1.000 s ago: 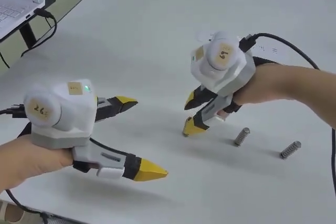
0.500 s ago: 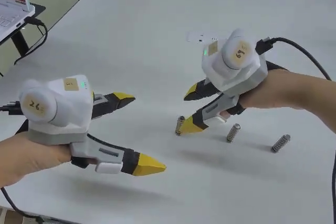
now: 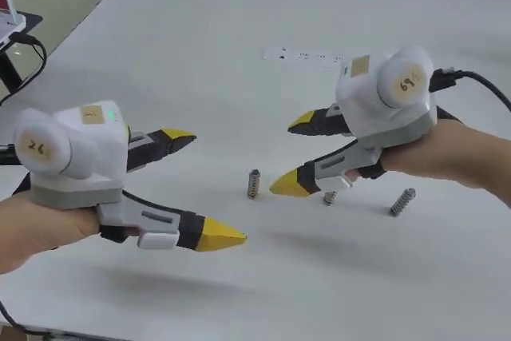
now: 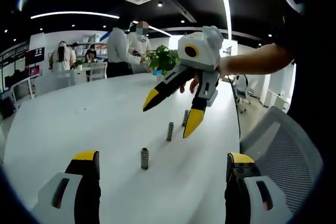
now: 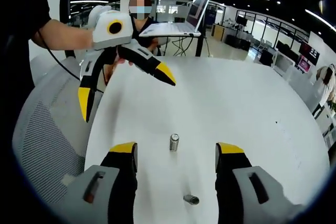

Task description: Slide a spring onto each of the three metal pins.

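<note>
Lower left, the left claw is spread wide and holds nothing. Mid-frame, one spring stands up, just left of the right claw, also spread and holding nothing. A second spring and third spring sit further right. The white bench stretches beyond.

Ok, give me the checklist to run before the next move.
1. Left gripper open and holding nothing: ok.
2. Right gripper open and holding nothing: ok.
3. Upright spring stands between the two grippers, clear of both: ok.
4. Middle spring clear of the right gripper's lower finger: cannot tell.
5. Far spring lies loose on the table: ok.
6. Pins located: cannot tell.
</note>
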`<state>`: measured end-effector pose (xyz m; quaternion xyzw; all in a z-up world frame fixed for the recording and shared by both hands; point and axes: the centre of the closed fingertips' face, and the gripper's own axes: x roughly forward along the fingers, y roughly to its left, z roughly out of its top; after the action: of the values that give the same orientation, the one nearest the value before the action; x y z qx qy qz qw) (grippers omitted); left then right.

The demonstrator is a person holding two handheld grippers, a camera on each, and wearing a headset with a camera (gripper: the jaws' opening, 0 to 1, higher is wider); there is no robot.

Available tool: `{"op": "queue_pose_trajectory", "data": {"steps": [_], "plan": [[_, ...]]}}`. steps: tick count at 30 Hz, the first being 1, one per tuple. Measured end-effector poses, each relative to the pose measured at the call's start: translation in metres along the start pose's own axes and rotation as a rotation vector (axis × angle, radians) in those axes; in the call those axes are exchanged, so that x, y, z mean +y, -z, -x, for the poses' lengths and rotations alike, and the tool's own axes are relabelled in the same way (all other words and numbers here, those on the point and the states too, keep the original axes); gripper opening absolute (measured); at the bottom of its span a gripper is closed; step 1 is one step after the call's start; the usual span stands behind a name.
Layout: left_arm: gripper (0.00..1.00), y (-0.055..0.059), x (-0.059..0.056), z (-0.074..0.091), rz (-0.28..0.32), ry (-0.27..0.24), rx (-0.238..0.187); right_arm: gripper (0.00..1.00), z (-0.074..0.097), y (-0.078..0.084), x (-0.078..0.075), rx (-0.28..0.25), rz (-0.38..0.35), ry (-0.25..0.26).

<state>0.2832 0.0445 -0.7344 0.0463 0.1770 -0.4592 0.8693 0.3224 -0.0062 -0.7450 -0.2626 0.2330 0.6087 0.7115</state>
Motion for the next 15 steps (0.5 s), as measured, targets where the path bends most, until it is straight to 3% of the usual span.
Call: {"op": "queue_pose_trajectory", "data": {"steps": [10,15], "plan": [[0.98,-0.011,-0.008,-0.01,-0.021,0.014,-0.011,0.72,0.032,0.016,0.002,-0.096,-0.082,0.094],[0.98,-0.015,-0.008,-0.011,-0.024,0.011,-0.018,0.75,0.043,0.025,0.008,-0.118,-0.113,0.121]]}}
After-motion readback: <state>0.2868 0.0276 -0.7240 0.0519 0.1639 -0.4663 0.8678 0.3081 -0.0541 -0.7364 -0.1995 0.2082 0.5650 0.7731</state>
